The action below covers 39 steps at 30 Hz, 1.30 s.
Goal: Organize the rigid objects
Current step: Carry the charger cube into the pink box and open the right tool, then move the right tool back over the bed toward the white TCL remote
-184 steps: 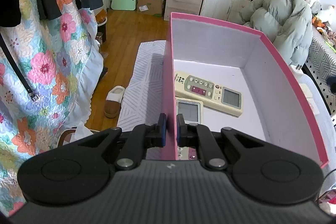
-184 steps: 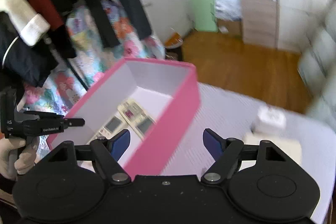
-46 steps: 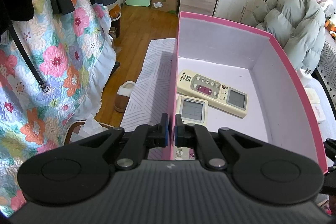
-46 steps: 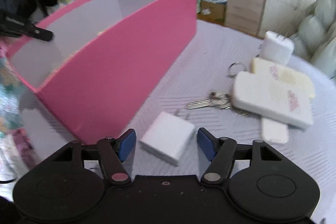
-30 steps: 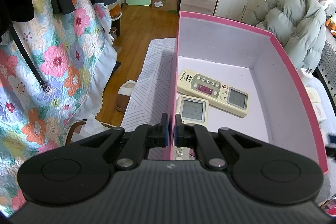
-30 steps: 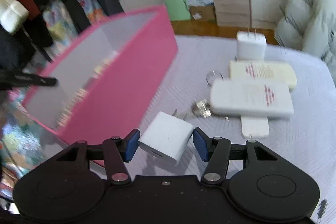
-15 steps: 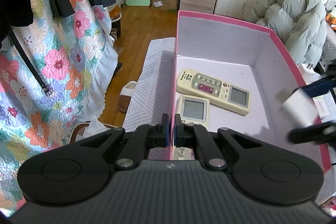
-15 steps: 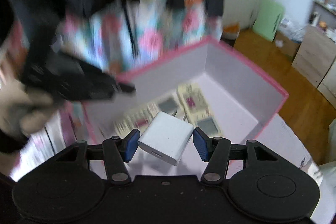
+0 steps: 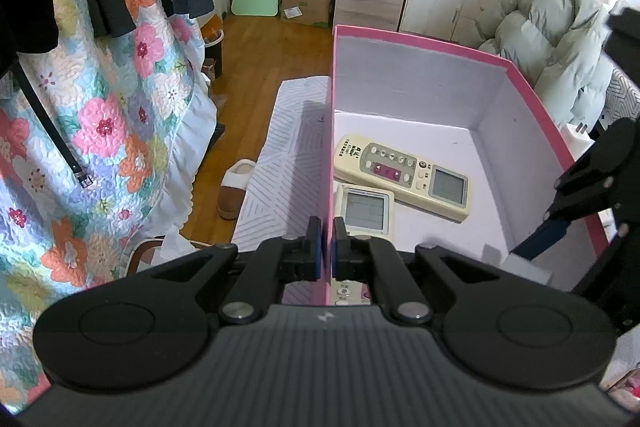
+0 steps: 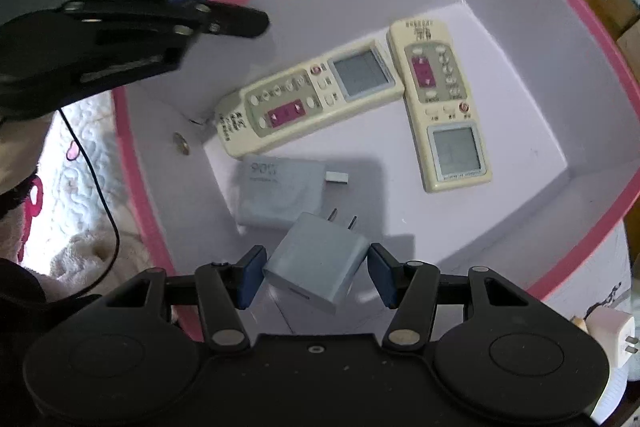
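The left gripper [image 9: 327, 254] is seen with its jaws clamped together on the near side wall of the pink box [image 9: 416, 41], one pad outside the wall and one inside. The white charger plug [image 10: 316, 273] is held between the jaws of the right gripper [image 10: 315, 275], which are pressed on its two sides, and it is hung tilted above the box floor with its prongs pointed away from the camera. On that floor two cream remote controls [image 10: 310, 95] are lain side by side, and a flat grey adapter [image 10: 280, 195] is found just beside the nearer one.
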Each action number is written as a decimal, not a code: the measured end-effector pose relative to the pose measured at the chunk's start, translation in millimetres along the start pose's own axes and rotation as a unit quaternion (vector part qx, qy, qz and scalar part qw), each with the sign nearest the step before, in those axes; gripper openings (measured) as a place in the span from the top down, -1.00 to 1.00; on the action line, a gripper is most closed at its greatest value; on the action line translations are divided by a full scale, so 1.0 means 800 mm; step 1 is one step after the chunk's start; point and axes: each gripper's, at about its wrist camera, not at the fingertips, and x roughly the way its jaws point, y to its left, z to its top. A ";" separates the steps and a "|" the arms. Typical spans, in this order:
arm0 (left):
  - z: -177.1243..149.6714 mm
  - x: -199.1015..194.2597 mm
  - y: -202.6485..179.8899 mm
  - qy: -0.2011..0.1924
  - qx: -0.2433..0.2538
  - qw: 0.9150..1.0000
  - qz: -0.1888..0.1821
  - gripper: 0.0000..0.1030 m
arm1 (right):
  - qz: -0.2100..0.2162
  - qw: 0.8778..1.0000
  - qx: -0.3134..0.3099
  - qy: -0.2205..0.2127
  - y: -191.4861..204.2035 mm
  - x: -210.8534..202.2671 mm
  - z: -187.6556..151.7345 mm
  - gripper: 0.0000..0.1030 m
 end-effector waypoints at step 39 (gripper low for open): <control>0.001 -0.001 0.006 0.000 -0.003 1.000 -0.004 0.93 | -0.038 0.989 0.062 -0.131 -0.009 -0.066 -0.050 -0.13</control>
